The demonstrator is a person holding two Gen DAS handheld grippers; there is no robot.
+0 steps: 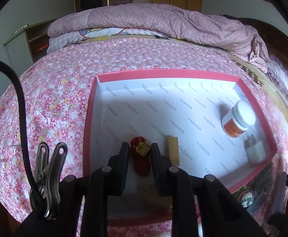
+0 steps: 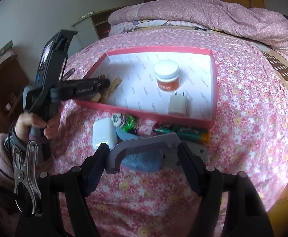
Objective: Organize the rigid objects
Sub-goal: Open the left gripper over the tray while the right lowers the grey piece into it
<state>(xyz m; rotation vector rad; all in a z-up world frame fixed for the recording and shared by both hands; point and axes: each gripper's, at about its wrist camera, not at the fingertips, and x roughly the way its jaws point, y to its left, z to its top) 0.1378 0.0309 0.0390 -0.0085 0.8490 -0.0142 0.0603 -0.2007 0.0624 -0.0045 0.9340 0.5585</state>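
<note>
The left gripper (image 1: 140, 151) grasps a red toy (image 1: 140, 156) low over the box (image 1: 88, 118) floor, near the wooden block (image 1: 172, 148). Lower it and let go gently. The right gripper (image 2: 143, 152) clamps a gray bracket (image 2: 142, 144) near the box's front wall.

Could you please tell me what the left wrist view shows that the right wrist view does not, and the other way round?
Only the left wrist view shows the red plush toy between the left gripper fingers. Only the right wrist view shows the grey hook-shaped part between the right gripper fingers, and the white case outside the box. Both show the red box holding the white-capped jar and white charger plug.
</note>
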